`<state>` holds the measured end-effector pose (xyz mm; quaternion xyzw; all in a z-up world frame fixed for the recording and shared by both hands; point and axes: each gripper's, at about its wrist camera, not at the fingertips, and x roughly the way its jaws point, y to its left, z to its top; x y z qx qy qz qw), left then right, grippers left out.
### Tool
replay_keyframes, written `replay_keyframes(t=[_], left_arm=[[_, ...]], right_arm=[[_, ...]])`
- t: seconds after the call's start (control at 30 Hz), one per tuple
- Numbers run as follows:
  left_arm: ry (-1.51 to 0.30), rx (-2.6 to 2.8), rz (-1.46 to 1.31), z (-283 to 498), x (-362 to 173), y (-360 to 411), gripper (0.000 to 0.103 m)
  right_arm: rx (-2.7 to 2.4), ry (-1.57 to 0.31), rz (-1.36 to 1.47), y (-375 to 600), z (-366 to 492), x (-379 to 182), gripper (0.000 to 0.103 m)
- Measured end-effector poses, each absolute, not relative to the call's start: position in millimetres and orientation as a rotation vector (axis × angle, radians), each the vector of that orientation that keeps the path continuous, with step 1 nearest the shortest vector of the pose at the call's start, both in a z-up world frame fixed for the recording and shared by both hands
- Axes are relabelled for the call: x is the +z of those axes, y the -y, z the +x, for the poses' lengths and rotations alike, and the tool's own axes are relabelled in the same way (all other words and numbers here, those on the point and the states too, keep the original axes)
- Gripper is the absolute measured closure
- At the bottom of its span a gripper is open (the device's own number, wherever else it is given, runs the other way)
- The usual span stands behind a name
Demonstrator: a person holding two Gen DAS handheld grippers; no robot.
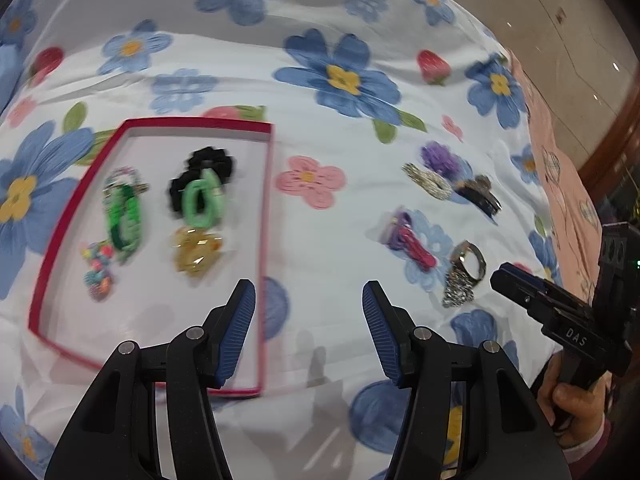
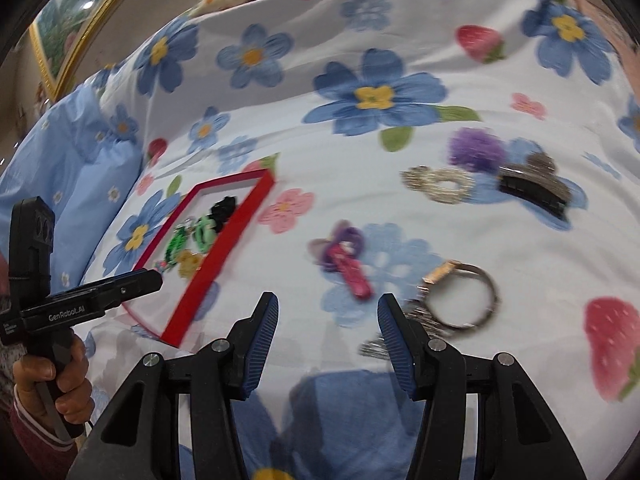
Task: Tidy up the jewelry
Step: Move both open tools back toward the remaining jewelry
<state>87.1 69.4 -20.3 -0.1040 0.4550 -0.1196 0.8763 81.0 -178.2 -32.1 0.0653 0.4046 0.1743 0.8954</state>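
Note:
A red-rimmed white tray (image 1: pixel 266 216) lies on the flowered bedsheet and holds a green chain piece (image 1: pixel 124 220), a black scrunchie with a green ring (image 1: pixel 202 188), a yellow clip (image 1: pixel 196 254) and a beaded charm (image 1: pixel 98 270). Loose on the sheet to the right lie a pink-purple clip (image 2: pixel 346 262), a silver bracelet (image 2: pixel 460 300), a gold glitter piece (image 2: pixel 440 184), a purple pom (image 2: pixel 476 150) and a black claw clip (image 2: pixel 532 188). My left gripper (image 1: pixel 308 304) is open and empty over the tray's right edge. My right gripper (image 2: pixel 328 312) is open and empty, just short of the pink clip and bracelet.
The tray also shows in the right wrist view (image 2: pixel 224 248). A light blue pillow (image 2: pixel 80 168) lies at the left, a pink cloth (image 1: pixel 560 168) along the bed's right edge. A framed picture (image 2: pixel 68 32) stands beyond the bed.

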Motion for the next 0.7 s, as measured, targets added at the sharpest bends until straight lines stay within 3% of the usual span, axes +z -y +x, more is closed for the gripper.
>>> replay_keyframes(t=[0.7], left_arm=[[-1.031, -0.388, -0.184, 133, -42, 23, 0.048]], right_arm=[[0.232, -0.853, 0.181, 261, 98, -50, 0.049]])
